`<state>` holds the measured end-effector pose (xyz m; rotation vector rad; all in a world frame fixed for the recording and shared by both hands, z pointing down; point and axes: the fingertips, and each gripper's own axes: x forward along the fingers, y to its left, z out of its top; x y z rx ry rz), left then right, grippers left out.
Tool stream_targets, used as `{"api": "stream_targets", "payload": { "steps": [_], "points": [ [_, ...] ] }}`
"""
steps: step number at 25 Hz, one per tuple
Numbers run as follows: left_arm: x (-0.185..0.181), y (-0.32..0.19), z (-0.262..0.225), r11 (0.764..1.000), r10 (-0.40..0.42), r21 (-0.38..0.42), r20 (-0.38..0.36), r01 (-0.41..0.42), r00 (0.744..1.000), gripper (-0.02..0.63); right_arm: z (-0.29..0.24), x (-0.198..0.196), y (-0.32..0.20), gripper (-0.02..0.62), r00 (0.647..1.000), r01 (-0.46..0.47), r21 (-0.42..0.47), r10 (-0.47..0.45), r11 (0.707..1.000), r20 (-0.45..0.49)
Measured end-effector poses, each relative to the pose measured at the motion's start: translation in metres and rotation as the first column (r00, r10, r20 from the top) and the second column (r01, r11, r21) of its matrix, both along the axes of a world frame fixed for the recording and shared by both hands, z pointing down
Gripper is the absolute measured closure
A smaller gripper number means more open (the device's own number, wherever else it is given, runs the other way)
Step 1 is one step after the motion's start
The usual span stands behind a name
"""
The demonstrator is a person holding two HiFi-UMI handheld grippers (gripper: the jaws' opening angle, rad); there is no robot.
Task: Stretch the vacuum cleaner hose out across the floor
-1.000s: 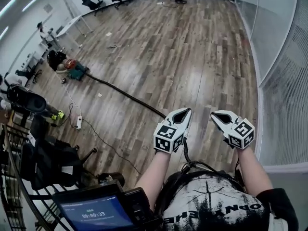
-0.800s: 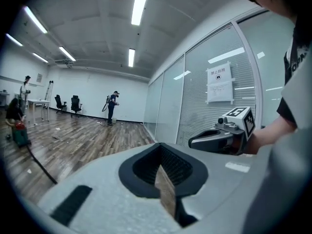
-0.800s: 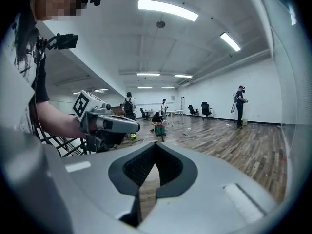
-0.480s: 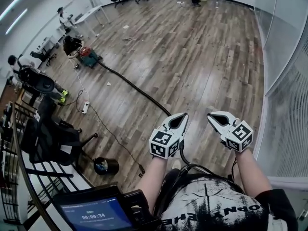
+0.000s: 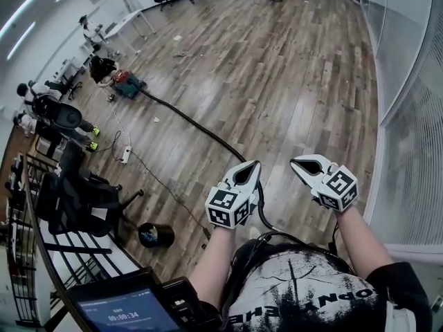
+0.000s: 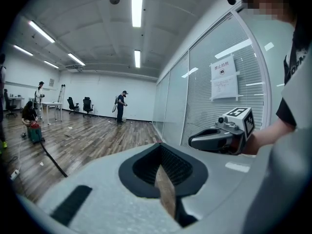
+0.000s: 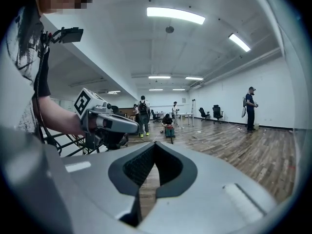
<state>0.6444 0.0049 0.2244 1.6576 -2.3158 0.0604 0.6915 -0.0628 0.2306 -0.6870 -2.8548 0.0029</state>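
Both grippers are pinched shut on nothing: my left gripper (image 5: 249,169) and right gripper (image 5: 302,163) hang side by side before my chest, well above the wooden floor (image 5: 297,81). The vacuum cleaner hose (image 5: 187,123) lies on that floor. Its near end runs in under the left gripper towards my feet, where I cannot see it finish, so my first worry is treading on it or tripping. To take it I would have to open the jaws, and I expect a round hose could roll out of a shallow pinch. A thin cable (image 5: 163,192) and a power strip (image 5: 126,155) lie beside its middle run and could snag. At the far end it meets the vacuum cleaner (image 5: 129,85), just beside a crouching person (image 5: 102,66). Pulling hard could drag the machine or tip it against them.
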Motion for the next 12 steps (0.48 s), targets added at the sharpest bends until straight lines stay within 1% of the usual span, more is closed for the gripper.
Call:
{"api": "stream_targets", "payload": {
  "steps": [5, 9, 12],
  "points": [
    [0.009, -0.002, -0.002, 1.000, 0.001, -0.008, 0.013, 0.000, 1.000, 0.606, -0.005, 0.008, 0.001, 0.589, 1.000, 0.002, 0.015, -0.002, 1.000, 0.020],
    [0.010, 0.003, -0.003, 1.000, -0.008, 0.010, -0.009, 0.008, 1.000, 0.606, -0.006, 0.009, 0.008, 0.589, 1.000, 0.011, 0.026, -0.012, 1.000, 0.025],
    [0.012, 0.009, -0.002, 1.000, -0.018, 0.007, -0.001, 0.018, 1.000, 0.606, -0.002, 0.012, 0.014, 0.589, 1.000, 0.022, 0.032, -0.022, 0.999, 0.018]
  ]
}}
